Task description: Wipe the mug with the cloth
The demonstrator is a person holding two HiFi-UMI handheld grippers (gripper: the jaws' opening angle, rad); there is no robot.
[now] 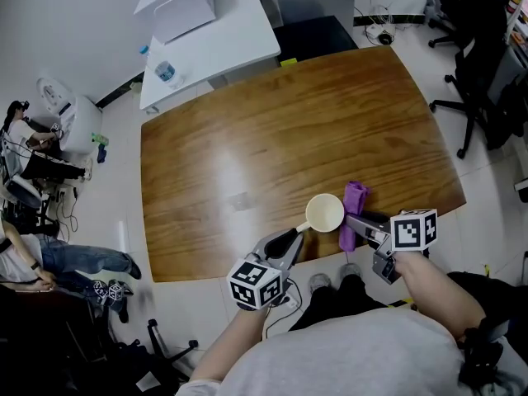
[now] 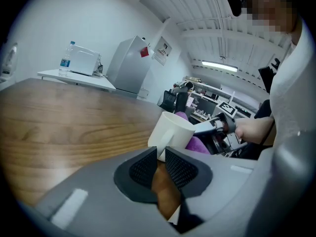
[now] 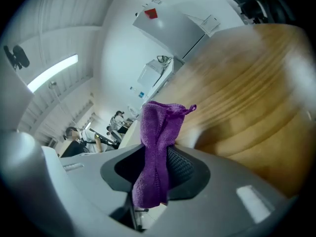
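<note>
- L gripper: jaws nearly together, pad tips pinched on the mug by its handle. Only a thin gap shows behind the tips, so it's grasping the mug.
- R gripper: clenched on the purple cloth. The cloth is bunched between the pads, w/ a long tuft sticking out past the tips and a short end hanging behind.
- Mug: white, upright, mouth up, at the near edge of the wooden table, right in front of the person. Can't tell if the base sits on the wood or is just off it.
- Key relation: the handle points back toward the L gripper (near-left in head view), so the mug's right wall is bare and faces the R gripper.
- The cloth sits just beside that right wall, touching or nearly so; the L gripper view shows purple right behind the mug's far side.
- Cloth long axis runs away from the person, alongside the mug, not across its mouth.
- R gripper is the nearer one to the free wall; L only steadies.
- Judgement: next move prob. needs the tuft pressed on the wall or tipped over the rim, w/ the L grip firm so the mug doesn't spin on its handle.
</note>
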